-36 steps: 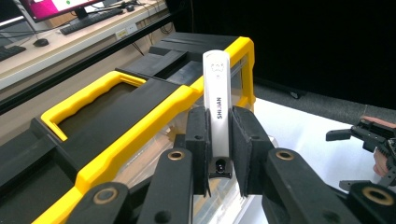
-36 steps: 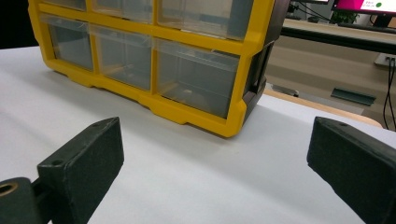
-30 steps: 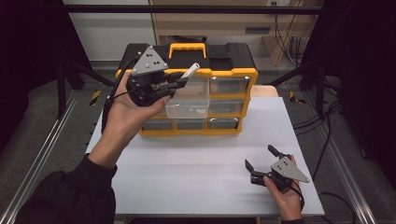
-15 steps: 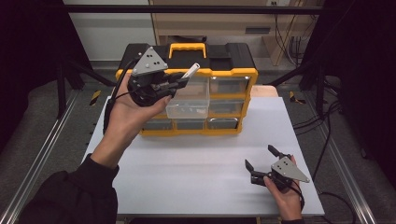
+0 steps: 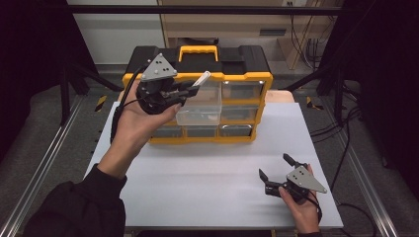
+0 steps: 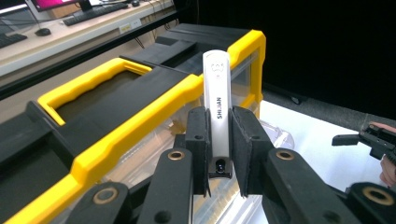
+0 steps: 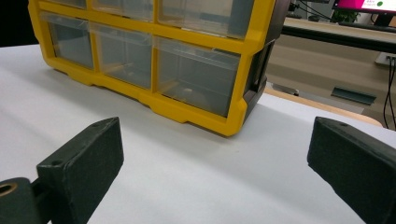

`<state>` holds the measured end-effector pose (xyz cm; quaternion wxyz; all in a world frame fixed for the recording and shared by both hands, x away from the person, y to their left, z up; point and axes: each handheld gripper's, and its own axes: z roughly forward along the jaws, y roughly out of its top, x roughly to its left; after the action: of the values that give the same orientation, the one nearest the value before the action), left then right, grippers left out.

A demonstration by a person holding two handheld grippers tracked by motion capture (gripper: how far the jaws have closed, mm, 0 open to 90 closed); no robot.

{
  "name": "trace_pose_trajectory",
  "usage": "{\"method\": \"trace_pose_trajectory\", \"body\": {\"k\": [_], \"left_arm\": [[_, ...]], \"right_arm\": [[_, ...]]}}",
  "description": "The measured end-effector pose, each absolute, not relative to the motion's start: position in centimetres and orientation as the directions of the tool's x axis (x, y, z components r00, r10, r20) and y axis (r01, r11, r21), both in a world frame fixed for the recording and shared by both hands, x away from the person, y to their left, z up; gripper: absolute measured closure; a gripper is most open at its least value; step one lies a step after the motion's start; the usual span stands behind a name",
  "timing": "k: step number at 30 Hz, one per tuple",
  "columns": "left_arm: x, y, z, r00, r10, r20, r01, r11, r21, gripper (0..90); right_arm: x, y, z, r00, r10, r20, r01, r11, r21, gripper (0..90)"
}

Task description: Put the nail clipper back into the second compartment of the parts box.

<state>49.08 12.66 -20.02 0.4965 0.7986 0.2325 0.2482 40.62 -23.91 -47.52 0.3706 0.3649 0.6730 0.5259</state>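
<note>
My left gripper (image 5: 189,87) is raised in front of the top of a yellow and black drawer organizer (image 5: 245,80) and is shut on a slim white lettered tool (image 5: 200,79). In the left gripper view the white tool (image 6: 217,93) stands upright, clamped between the two pads (image 6: 198,135), with the organizer's yellow handle (image 6: 88,81) behind it. One clear drawer (image 5: 199,112) in the middle column is pulled out below the gripper. My right gripper (image 5: 276,169) rests open on the white table at the front right, with nothing between its jaws, and faces the organizer's right end (image 7: 196,74).
The white tabletop (image 5: 207,173) spreads in front of the organizer. Metal rails (image 5: 44,158) run along both sides of the table. A wooden bench with cables (image 5: 296,29) stands behind. The other hand's gripper (image 6: 369,140) appears at the right of the left gripper view.
</note>
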Motion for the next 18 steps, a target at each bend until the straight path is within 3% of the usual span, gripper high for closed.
{"method": "trace_pose_trajectory", "body": {"k": [18], "left_arm": [[50.3, 12.5, -22.1, 0.755, 0.643, 0.132, 0.182, -0.398, 0.899, 77.3]], "right_arm": [[40.6, -23.8, -47.5, -0.463, 0.878, -0.119, 0.099, 0.185, 0.978, 3.7]]}}
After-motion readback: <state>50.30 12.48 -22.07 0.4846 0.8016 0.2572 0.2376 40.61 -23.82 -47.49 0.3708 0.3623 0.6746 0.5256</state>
